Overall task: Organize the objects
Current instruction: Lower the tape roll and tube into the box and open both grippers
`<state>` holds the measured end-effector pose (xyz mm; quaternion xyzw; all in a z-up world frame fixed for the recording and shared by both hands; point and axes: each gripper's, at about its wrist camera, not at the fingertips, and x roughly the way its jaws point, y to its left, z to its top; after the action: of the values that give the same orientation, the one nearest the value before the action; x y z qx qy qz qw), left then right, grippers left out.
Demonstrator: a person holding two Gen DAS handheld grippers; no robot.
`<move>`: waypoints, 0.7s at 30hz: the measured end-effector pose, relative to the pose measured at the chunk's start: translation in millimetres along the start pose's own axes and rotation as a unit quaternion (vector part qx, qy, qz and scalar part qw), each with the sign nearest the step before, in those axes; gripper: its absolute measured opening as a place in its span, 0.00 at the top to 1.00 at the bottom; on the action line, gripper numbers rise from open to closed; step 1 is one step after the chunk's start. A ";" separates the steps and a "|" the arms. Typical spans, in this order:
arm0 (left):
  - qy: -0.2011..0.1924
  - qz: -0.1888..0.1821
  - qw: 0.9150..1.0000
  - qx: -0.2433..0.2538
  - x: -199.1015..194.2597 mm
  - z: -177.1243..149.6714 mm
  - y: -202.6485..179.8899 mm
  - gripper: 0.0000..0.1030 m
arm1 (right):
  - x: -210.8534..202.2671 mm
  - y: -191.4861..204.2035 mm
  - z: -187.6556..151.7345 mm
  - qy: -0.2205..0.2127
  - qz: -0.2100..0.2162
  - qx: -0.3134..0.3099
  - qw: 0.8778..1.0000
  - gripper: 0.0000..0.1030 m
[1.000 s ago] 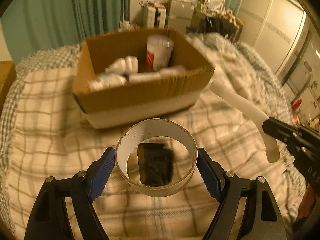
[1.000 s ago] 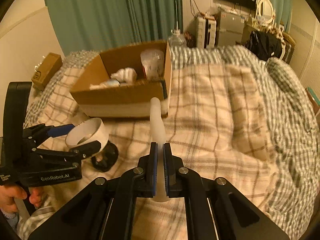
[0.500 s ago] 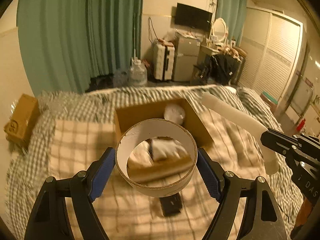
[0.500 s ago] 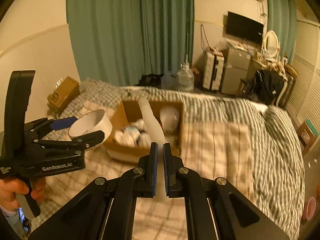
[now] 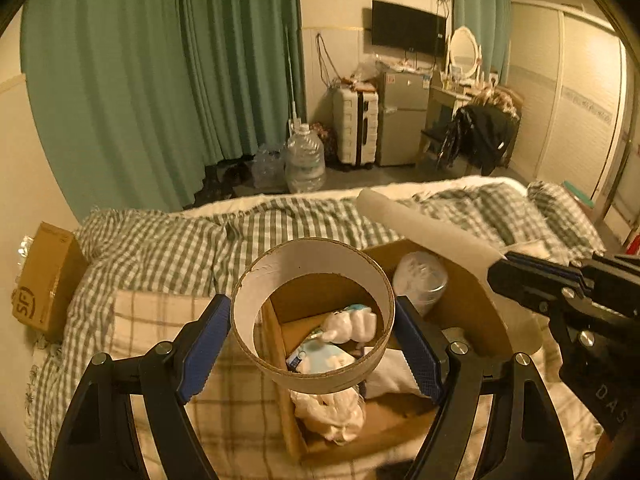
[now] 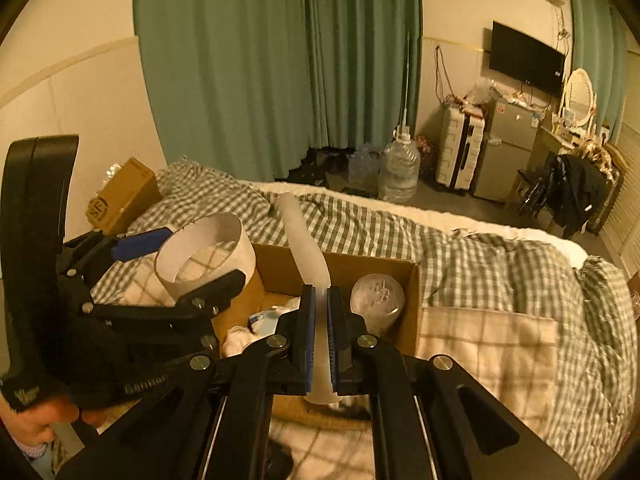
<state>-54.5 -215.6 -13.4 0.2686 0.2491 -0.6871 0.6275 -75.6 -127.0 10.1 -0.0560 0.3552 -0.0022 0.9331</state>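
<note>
My left gripper point(image 5: 313, 334) is shut on a wide cardboard tape ring point(image 5: 276, 356) and holds it above the open cardboard box point(image 5: 472, 312) on the bed. The ring point(image 6: 208, 252) and left gripper point(image 6: 176, 256) also show in the right wrist view. My right gripper point(image 6: 319, 322) is shut on a long white tube point(image 6: 304, 248), held over the box point(image 6: 372, 264). The tube point(image 5: 424, 228) and right gripper point(image 5: 500, 268) show at the right of the left wrist view. The box holds white packets point(image 5: 352, 326) and a clear round container point(image 5: 420, 280).
The bed has a green checked duvet point(image 5: 168, 248) and a beige plaid blanket point(image 6: 488, 344). A small brown parcel point(image 5: 44, 280) lies at the bed's left edge. Beyond the bed stand a water jug point(image 5: 305, 160), a suitcase point(image 5: 356, 128) and a chair with black clothes point(image 5: 480, 136).
Both grippers have risen with their loads and moved forward over the box. The box now lies directly below them instead of ahead, and the black object on the blanket has dropped almost out of view.
</note>
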 end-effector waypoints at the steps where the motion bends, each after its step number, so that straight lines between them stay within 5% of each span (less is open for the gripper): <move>1: 0.006 -0.001 1.000 -0.002 8.3 -2.0 -0.2 0.20 | 11.7 -2.8 0.1 0.005 0.002 0.002 1.000 0.95; 10: 0.010 -0.015 1.000 -0.006 37.8 -10.8 -5.4 0.17 | 57.8 -28.2 -10.2 0.009 0.012 0.038 0.999 0.90; 13: 0.008 -0.008 1.000 -0.006 31.2 -10.7 -5.4 0.09 | 44.4 -35.6 -10.5 -0.007 0.019 0.055 0.998 0.61; 14: 0.003 -0.002 1.000 -0.005 26.5 -10.0 -5.6 0.06 | 35.6 -38.0 -9.7 -0.015 0.014 0.058 0.998 0.41; 21: -0.031 0.012 0.999 -0.006 -35.8 1.3 -3.9 0.00 | -36.3 -47.6 -1.3 -0.052 -0.023 0.056 0.997 0.30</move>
<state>-56.0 -190.1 12.0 0.2463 0.2305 -0.6863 0.6443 -101.9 -172.9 38.3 -0.0115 0.3045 -0.0405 0.9516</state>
